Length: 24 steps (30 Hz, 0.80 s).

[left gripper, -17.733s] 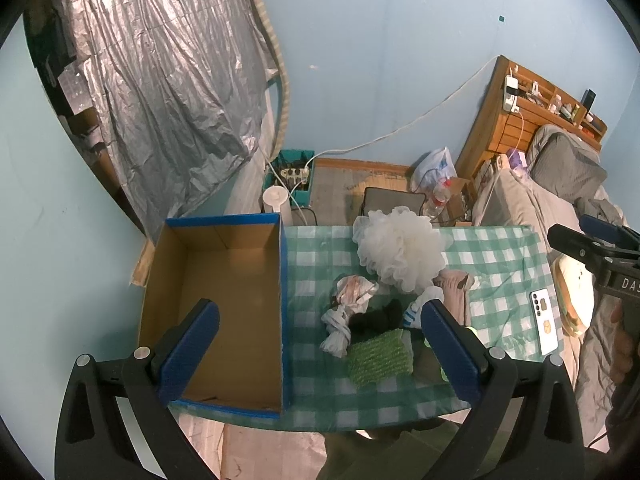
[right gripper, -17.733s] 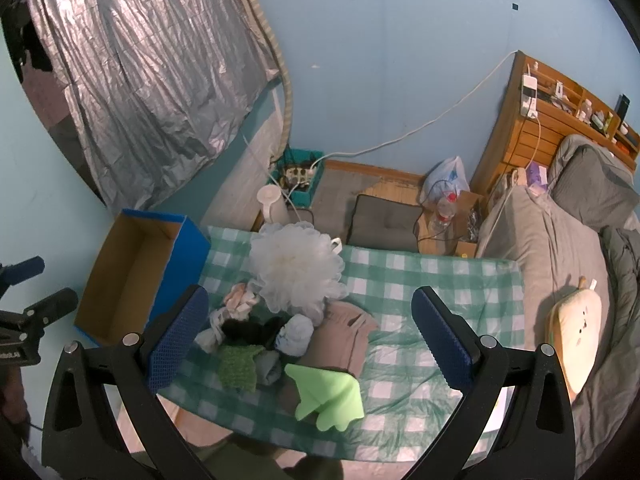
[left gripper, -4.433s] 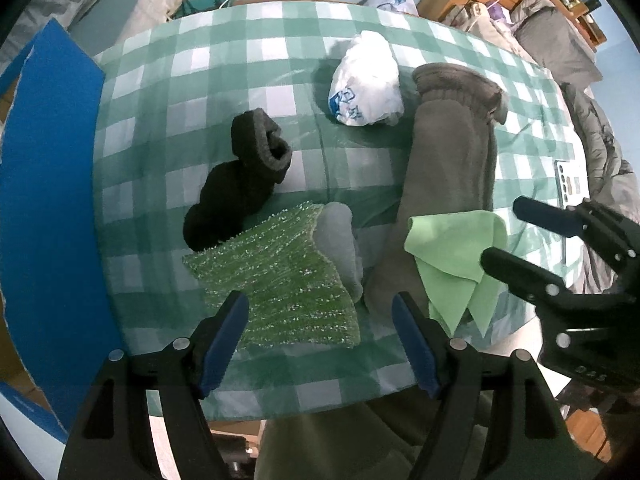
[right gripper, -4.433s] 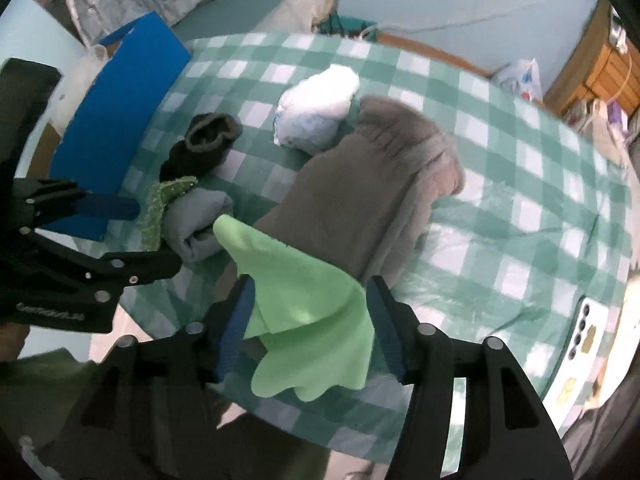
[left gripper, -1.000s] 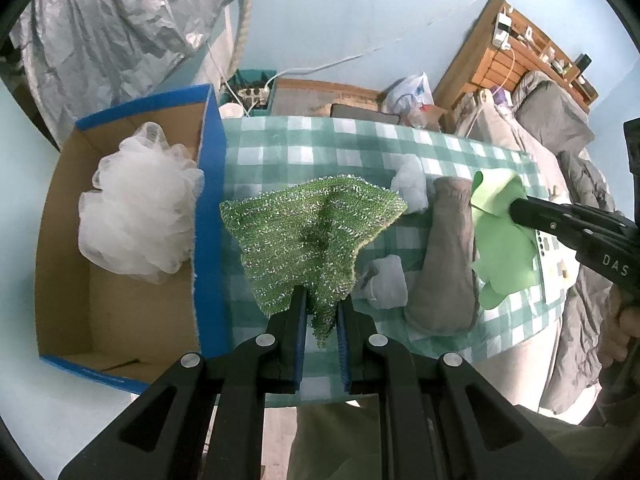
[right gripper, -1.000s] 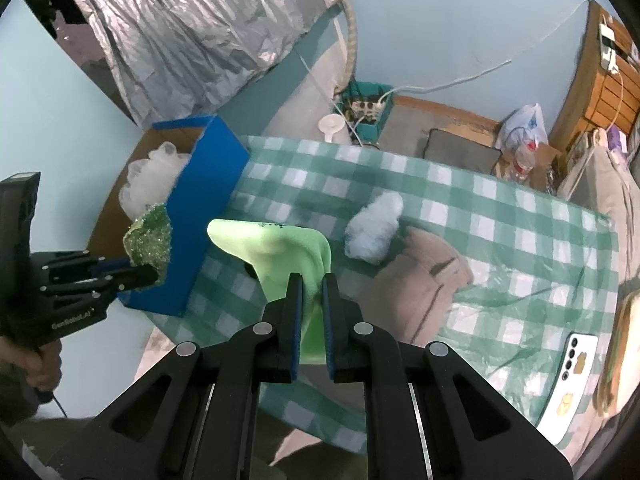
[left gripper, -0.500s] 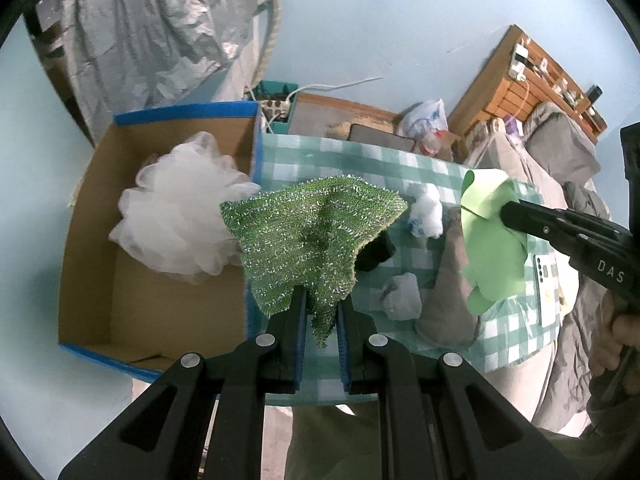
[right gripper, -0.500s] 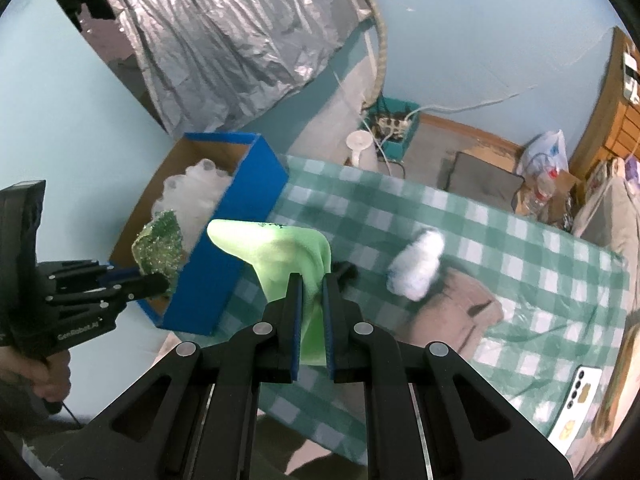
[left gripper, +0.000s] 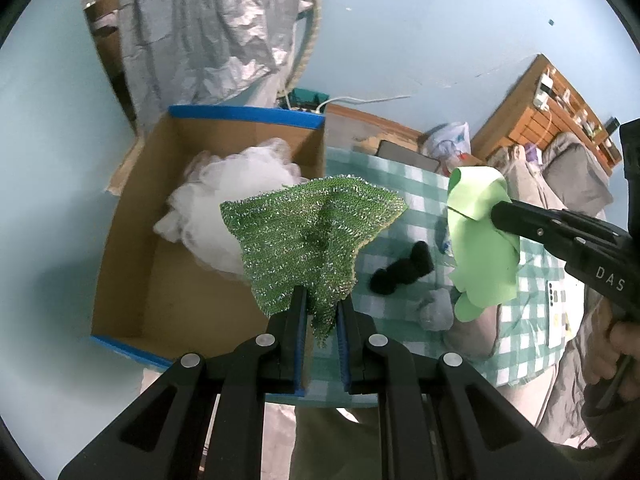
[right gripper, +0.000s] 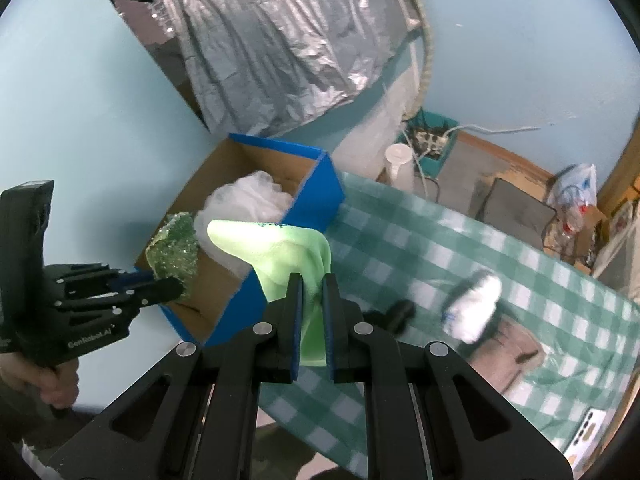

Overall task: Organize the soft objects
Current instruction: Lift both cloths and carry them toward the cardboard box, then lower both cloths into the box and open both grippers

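My left gripper (left gripper: 320, 304) is shut on a glittery green knitted cloth (left gripper: 308, 232) and holds it in the air above the right wall of the blue-edged cardboard box (left gripper: 132, 280). A white mesh pouf (left gripper: 224, 216) lies in the box. My right gripper (right gripper: 311, 284) is shut on a light green cloth (right gripper: 280, 248) and holds it in the air near the box's right wall; it also shows in the left wrist view (left gripper: 480, 240). A black sock (left gripper: 400, 272), a white bundle (right gripper: 474, 312), a grey bundle (left gripper: 436, 312) and a taupe garment (right gripper: 516, 352) lie on the checked table.
The green-and-white checked tablecloth (right gripper: 420, 248) covers the table to the right of the box. A phone (left gripper: 558, 316) lies near the table's right edge. A silver foil sheet (right gripper: 280, 40) hangs behind. A bed and wooden shelf (left gripper: 560, 100) stand at the right.
Both grippers have moved left toward the box with their cloths held. The box and pouf now sit more centrally in both views.
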Tool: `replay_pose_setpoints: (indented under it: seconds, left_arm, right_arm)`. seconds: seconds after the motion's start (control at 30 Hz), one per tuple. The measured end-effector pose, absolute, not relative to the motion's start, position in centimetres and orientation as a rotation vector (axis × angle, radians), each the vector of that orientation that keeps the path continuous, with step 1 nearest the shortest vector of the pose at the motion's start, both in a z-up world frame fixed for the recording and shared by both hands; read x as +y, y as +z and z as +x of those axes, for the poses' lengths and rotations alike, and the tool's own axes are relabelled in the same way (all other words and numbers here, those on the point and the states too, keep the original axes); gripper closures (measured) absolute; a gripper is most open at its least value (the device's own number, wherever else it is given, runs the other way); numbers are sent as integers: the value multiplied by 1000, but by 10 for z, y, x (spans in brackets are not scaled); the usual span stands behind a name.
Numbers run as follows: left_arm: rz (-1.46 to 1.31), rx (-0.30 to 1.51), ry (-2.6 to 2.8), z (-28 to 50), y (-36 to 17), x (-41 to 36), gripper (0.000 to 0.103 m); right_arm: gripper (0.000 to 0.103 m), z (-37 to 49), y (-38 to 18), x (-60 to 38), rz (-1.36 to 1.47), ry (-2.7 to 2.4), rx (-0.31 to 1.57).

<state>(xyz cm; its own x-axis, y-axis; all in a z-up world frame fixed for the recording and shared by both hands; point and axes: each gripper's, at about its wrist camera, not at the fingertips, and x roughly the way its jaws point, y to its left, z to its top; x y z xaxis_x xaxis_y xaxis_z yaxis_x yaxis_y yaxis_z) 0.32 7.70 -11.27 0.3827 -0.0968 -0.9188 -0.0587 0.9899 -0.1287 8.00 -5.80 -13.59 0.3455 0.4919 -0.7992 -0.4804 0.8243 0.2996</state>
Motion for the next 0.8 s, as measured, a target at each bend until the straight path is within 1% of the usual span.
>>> replay_pose_setpoints:
  seconds: [0.43, 0.8]
  left_arm:
    - [-203, 1176, 61, 0, -121, 136, 89]
    - [-230, 1204, 97, 1, -143, 178, 89]
  right_arm:
    - [94, 90, -134, 21, -41, 732, 1035]
    - [94, 84, -157, 84, -103, 794, 1084]
